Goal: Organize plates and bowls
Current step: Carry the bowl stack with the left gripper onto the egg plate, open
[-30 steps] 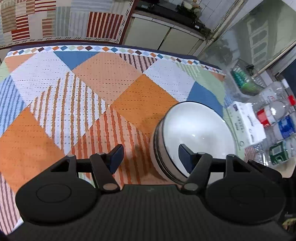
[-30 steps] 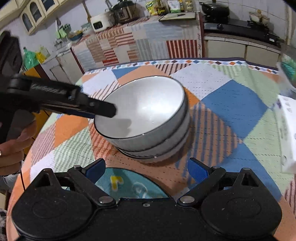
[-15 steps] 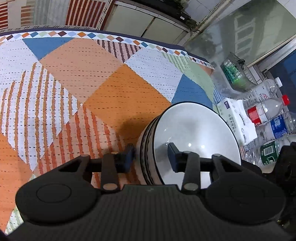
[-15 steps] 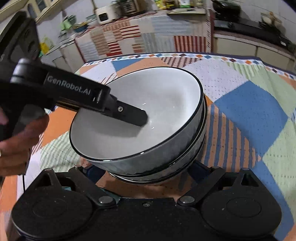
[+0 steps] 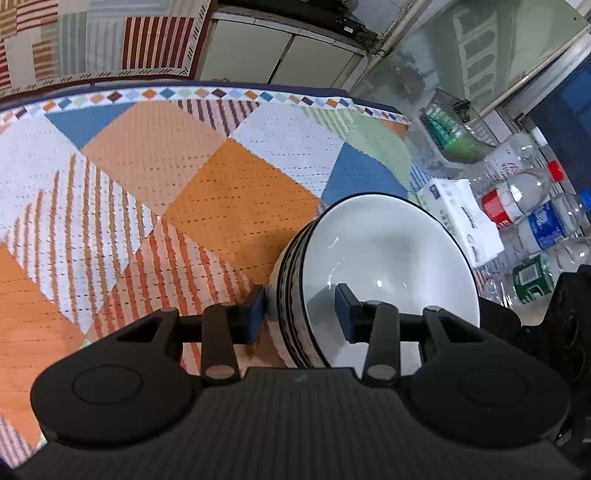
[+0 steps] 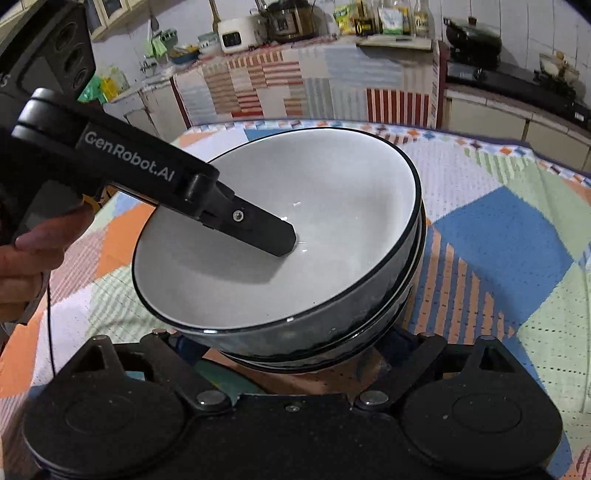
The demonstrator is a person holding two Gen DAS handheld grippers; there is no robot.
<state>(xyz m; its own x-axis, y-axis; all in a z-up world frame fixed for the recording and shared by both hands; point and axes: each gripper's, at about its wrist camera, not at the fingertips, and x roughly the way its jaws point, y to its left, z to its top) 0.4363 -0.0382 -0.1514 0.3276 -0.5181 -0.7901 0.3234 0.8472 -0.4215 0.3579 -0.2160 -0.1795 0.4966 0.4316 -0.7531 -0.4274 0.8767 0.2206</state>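
A stack of white bowls with dark rims (image 5: pixel 388 258) stands on the patchwork tablecloth (image 5: pixel 147 184). My left gripper (image 5: pixel 301 310) is shut on the stack's near rim, one finger inside the top bowl, one outside. In the right wrist view the stack of bowls (image 6: pixel 295 236) looks tilted and lifted, with the left gripper's finger (image 6: pixel 258 230) reaching into it. My right gripper (image 6: pixel 295 347) sits low under the stack with its fingers spread wide and mostly hidden by the bowls. A teal plate (image 6: pixel 218 380) peeks out beneath.
A white tissue pack (image 5: pixel 458 218) and several plastic bottles (image 5: pixel 524 199) lie at the table's right edge. A clear basket (image 5: pixel 447 129) stands behind them. Kitchen counters with appliances (image 6: pixel 280 22) line the far wall. Patchwork cloth (image 6: pixel 517 236) stretches right of the bowls.
My left gripper closed on the bowl stack's rim and tipped it up. The stack moved closer to the right gripper and now covers its fingertips.
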